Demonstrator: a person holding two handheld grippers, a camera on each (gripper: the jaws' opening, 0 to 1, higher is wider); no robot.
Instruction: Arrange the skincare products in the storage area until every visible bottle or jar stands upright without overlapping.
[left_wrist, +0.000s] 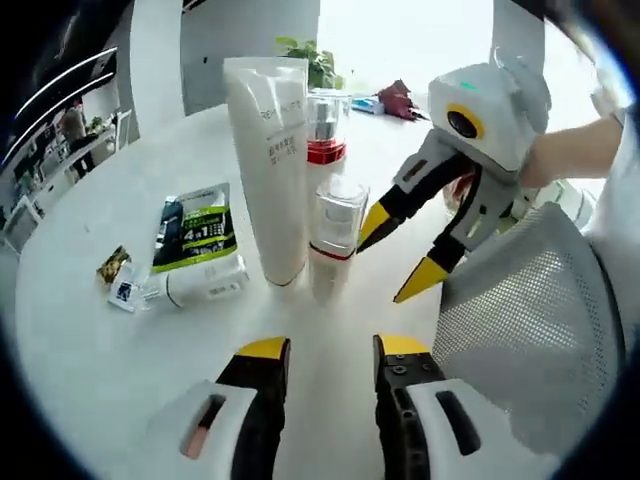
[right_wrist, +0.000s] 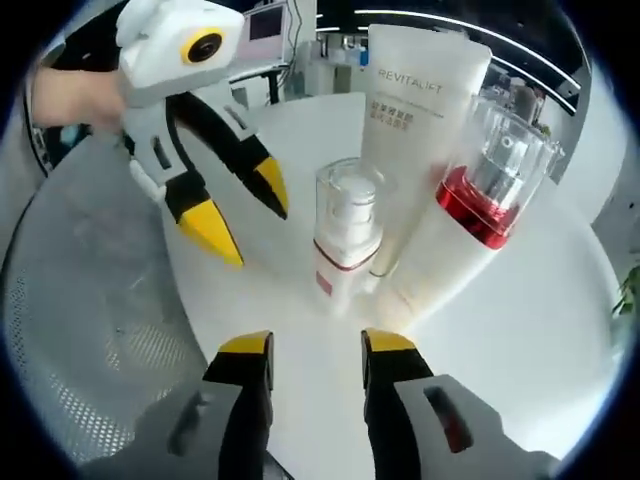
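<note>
Standing upright on the white table, the tall tube is touching two pump bottles; a sachet is lying alongside. Both grippers, left and right, are hovering open, empty. A mesh chair is crowding the table edge.

An office or showroom: round white table, mesh chair, ceiling light strips, background monitor.
</note>
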